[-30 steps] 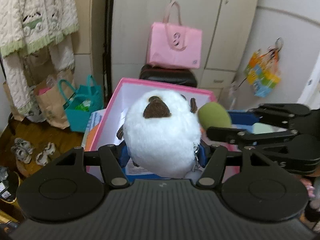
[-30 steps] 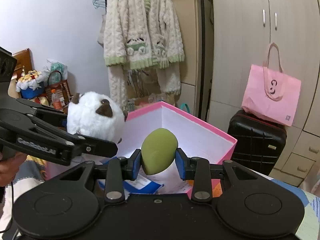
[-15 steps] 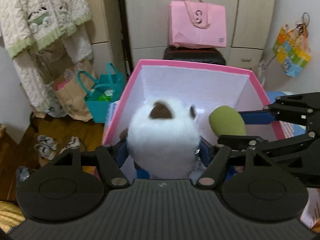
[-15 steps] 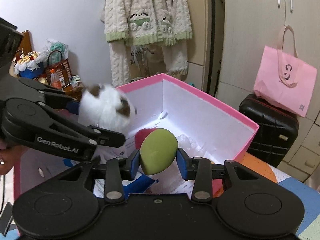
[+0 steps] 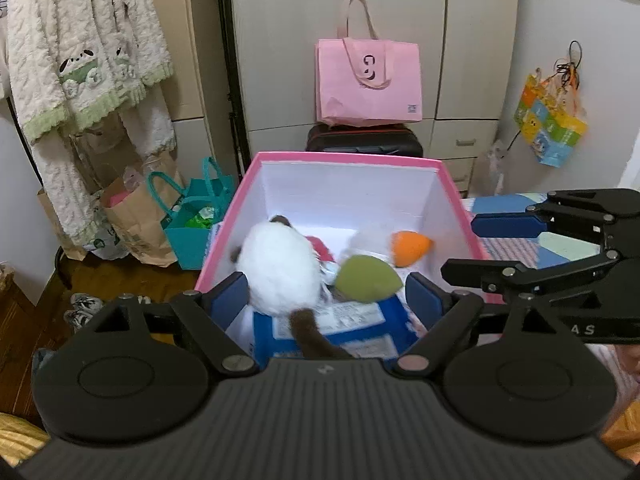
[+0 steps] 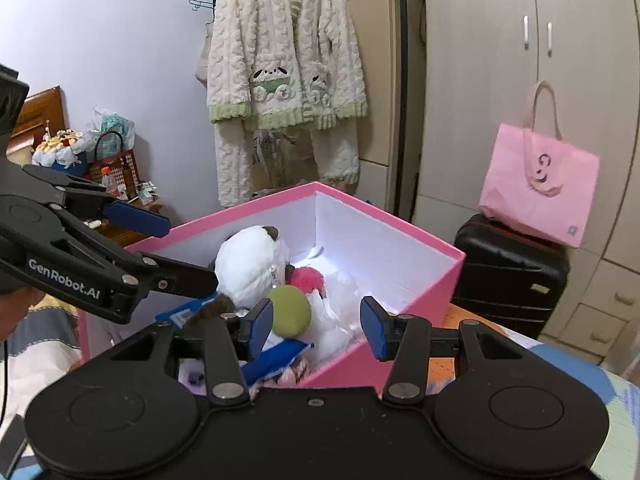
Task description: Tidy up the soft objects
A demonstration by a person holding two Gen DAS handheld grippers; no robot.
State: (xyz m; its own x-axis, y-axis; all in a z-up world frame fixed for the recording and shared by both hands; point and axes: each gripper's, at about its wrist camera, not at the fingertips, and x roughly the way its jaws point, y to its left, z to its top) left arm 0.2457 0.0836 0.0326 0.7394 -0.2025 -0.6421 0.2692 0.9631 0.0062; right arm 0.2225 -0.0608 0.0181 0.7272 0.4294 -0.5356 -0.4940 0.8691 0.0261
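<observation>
White plush toy (image 5: 280, 268) and green soft ball (image 5: 366, 278) lie inside pink box (image 5: 344, 157), released. Left gripper (image 5: 326, 300) and right gripper (image 6: 316, 326) jaws opening, gripping nothing; remaining items outside the box not visible

The white plush (image 5: 280, 268) is motion-blurred between the opening jaws; beneath them, a blue-and-white pack (image 5: 332, 332) has unreadable print.

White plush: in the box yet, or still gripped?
In the box. The white plush lies inside it; the left gripper is opening, fingers off it.
</observation>
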